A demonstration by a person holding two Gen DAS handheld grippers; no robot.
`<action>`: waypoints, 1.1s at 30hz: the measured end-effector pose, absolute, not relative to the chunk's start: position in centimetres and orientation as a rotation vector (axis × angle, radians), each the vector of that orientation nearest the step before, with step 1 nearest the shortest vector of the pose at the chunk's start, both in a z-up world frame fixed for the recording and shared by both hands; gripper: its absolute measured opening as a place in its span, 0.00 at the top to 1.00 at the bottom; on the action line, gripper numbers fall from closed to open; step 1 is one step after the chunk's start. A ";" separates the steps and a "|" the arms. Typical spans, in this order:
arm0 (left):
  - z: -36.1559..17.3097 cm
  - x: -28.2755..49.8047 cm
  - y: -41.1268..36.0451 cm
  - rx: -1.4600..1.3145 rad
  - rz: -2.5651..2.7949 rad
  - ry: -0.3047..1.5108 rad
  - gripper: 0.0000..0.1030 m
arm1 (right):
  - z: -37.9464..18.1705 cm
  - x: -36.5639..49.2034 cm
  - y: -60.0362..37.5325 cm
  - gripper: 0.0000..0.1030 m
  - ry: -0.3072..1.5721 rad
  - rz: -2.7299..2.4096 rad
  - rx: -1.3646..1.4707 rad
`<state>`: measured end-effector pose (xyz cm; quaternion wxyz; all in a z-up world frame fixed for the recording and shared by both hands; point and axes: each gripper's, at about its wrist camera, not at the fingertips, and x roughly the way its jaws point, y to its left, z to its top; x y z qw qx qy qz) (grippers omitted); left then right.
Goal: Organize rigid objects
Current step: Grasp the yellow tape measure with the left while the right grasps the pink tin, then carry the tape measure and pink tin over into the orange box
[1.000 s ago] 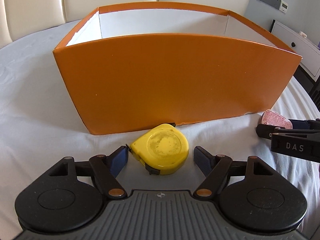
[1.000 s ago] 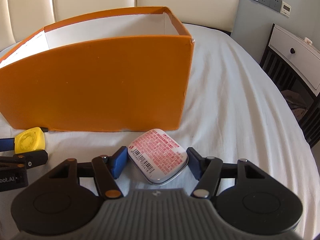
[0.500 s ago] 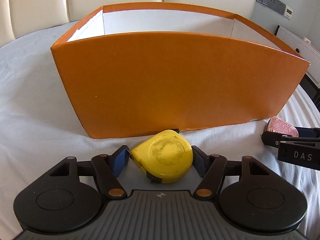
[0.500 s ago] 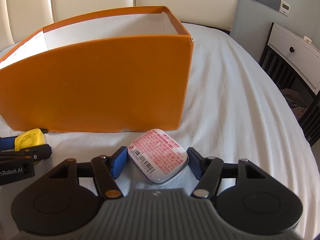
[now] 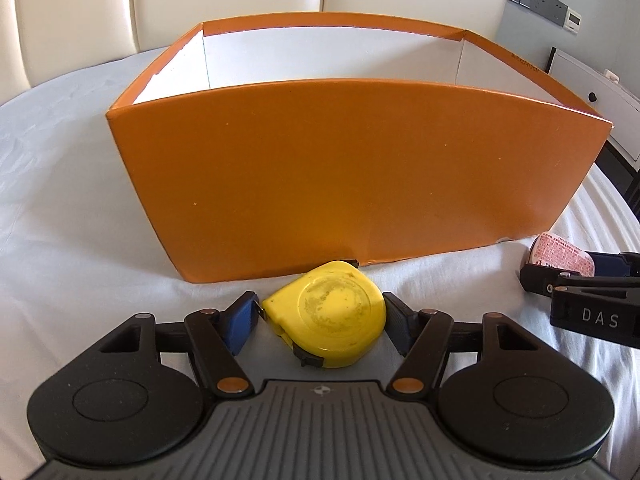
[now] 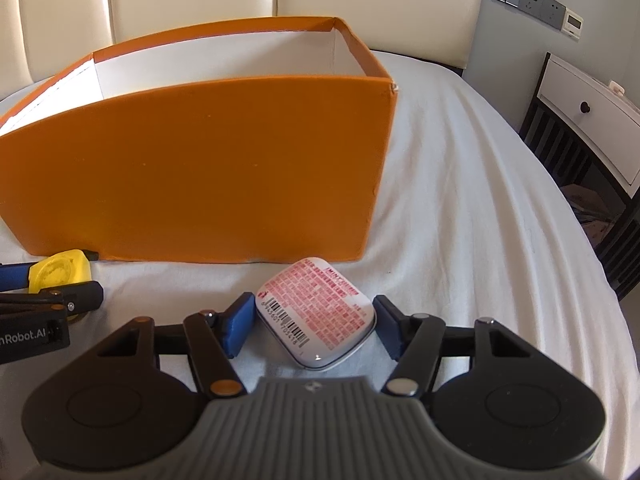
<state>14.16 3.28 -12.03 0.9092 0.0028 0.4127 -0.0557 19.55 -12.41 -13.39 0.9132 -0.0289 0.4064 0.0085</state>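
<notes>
A yellow tape measure (image 5: pixel 332 312) lies on the white sheet just in front of the orange box (image 5: pixel 360 184). My left gripper (image 5: pixel 320 314) has its blue pads pressed against both sides of it. A white tin with a pink label (image 6: pixel 316 312) lies at the box's right front corner (image 6: pixel 384 168), and my right gripper (image 6: pixel 314 318) is shut on it, pads touching two opposite corners. Each gripper shows in the other's view: the right gripper (image 5: pixel 580 280) with the tin (image 5: pixel 560 254), the left gripper (image 6: pixel 48 300) with the tape measure (image 6: pixel 58 270). The box's white inside shows nothing in it.
The box stands on a bed with a white sheet (image 6: pixel 480 200); a padded cream headboard (image 5: pixel 220 0) rises behind it. A white nightstand with a dark frame (image 6: pixel 588 120) stands off the bed's right edge. The sheet runs bare to the right of the box.
The left gripper's jaws have closed in from a wide gap onto the tape measure. The right gripper and the tin have stayed as they were.
</notes>
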 end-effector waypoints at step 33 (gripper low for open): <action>0.1 10.7 4.6 -0.078 -0.215 0.701 0.26 | -1.2 14.8 -11.4 0.39 0.671 0.206 -0.086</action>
